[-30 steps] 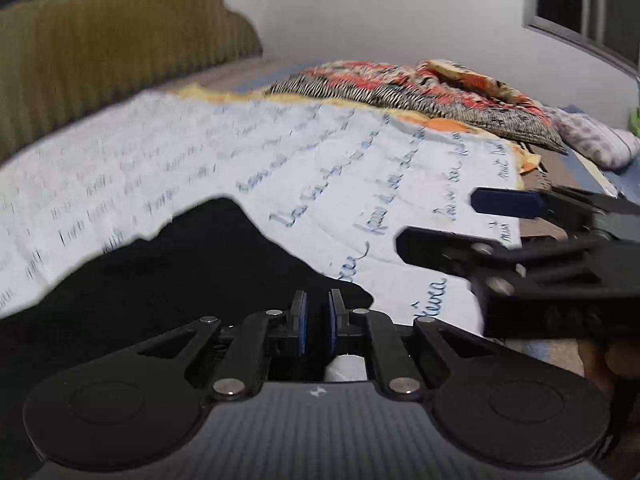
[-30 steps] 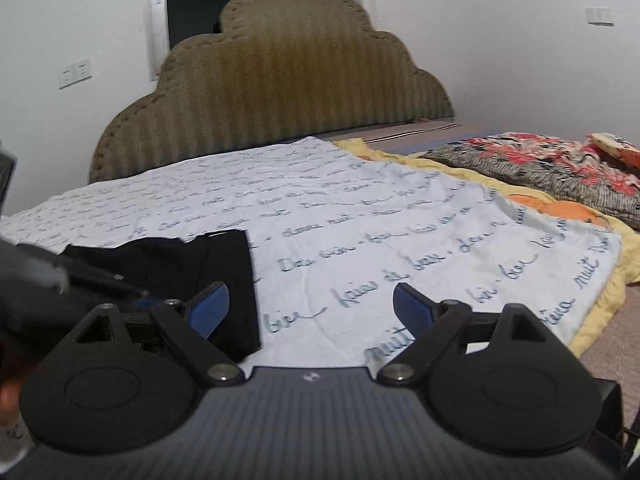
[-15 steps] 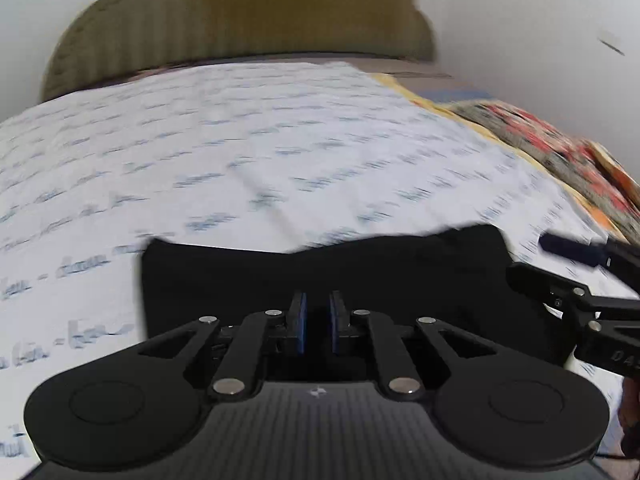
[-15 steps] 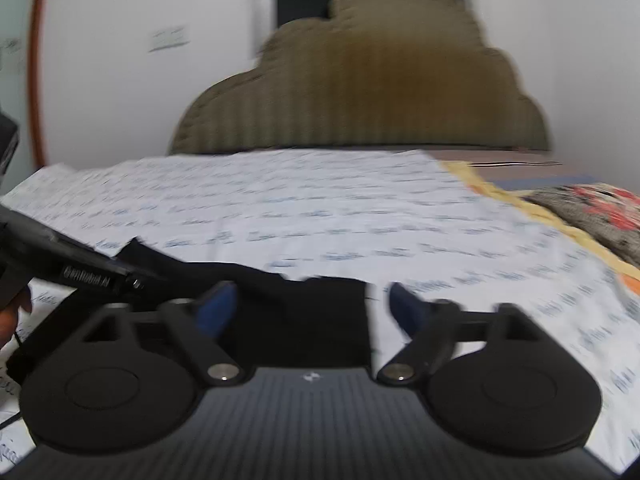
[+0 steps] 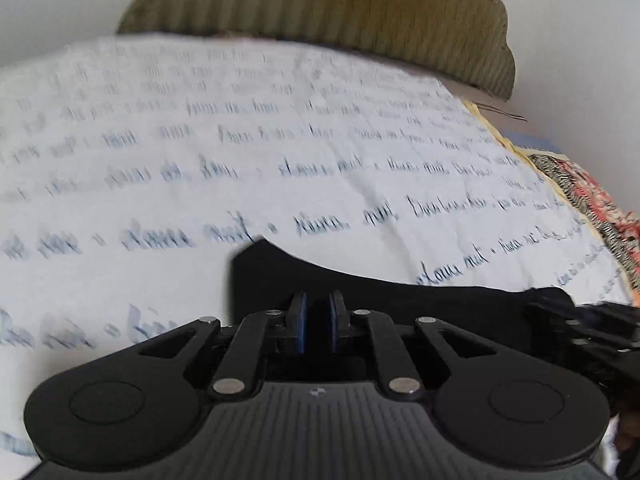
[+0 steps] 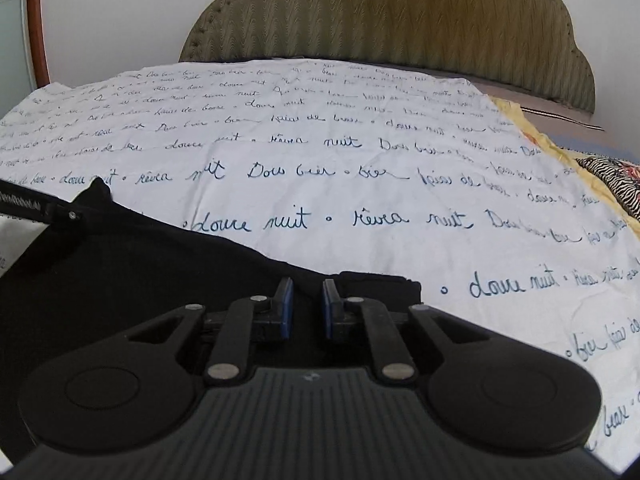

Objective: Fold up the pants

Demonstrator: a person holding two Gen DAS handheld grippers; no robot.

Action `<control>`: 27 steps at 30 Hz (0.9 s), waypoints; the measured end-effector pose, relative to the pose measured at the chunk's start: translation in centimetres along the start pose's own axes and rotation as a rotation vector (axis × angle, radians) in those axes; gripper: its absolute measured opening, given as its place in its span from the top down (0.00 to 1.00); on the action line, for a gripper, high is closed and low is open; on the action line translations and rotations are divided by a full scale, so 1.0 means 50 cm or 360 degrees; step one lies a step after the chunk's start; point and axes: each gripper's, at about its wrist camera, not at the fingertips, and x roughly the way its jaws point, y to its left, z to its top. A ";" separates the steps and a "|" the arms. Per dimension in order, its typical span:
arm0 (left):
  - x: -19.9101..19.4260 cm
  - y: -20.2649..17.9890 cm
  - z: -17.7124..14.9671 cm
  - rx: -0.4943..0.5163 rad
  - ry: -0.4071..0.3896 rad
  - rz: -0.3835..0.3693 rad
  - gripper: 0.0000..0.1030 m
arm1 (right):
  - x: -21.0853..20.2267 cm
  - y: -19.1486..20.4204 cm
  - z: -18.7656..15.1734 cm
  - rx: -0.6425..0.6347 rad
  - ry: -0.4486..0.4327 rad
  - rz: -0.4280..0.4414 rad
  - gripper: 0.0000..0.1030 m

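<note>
while both hand-held grippers pinch them, black pants span the bedsheet

Left wrist view is motion-blurred: script on the white sheet ahead of the left gripper unreadable. Black pants run under both tongs; near edge hidden, fabric between the pads can't be made out. Right gripper cut off at the frame's right edge there. In the right wrist view, patterned bedding clipped far right.
</note>
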 end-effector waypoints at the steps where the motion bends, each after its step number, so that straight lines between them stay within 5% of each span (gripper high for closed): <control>1: -0.006 -0.003 0.002 0.0046 -0.0029 0.0004 0.89 | -0.018 0.003 0.000 0.0001 -0.0033 0.0006 0.89; 4: 0.014 -0.009 0.012 0.0075 0.0024 -0.0053 0.89 | -0.047 -0.005 0.001 0.0015 -0.0078 -0.0002 0.89; 8: 0.066 -0.015 0.007 0.0125 0.0093 -0.0011 0.89 | 0.012 -0.022 -0.008 -0.0007 0.0020 -0.0081 0.89; 14: 0.009 -0.031 -0.008 0.0202 0.0047 0.0080 0.89 | -0.043 -0.006 -0.008 -0.0032 -0.0092 -0.0168 0.80; 21: -0.054 -0.060 -0.056 0.0216 0.0066 0.0028 0.83 | -0.143 0.027 -0.067 -0.0038 -0.0159 -0.0041 0.75; 24: -0.081 -0.061 -0.084 0.0200 0.0076 0.0043 0.69 | -0.123 0.031 -0.100 -0.0088 -0.0079 -0.0095 0.64; 25: -0.095 -0.054 -0.091 0.0195 0.0079 0.0038 0.54 | -0.122 0.022 -0.106 -0.0053 -0.0084 -0.0074 0.64; 26: -0.109 -0.044 -0.100 0.0191 0.0073 0.0032 0.29 | -0.130 0.005 -0.107 0.0040 -0.0106 -0.0025 0.62; 27: -0.124 -0.030 -0.108 0.0183 0.0061 0.0031 0.17 | -0.143 -0.016 -0.107 0.0142 -0.0137 0.0029 0.59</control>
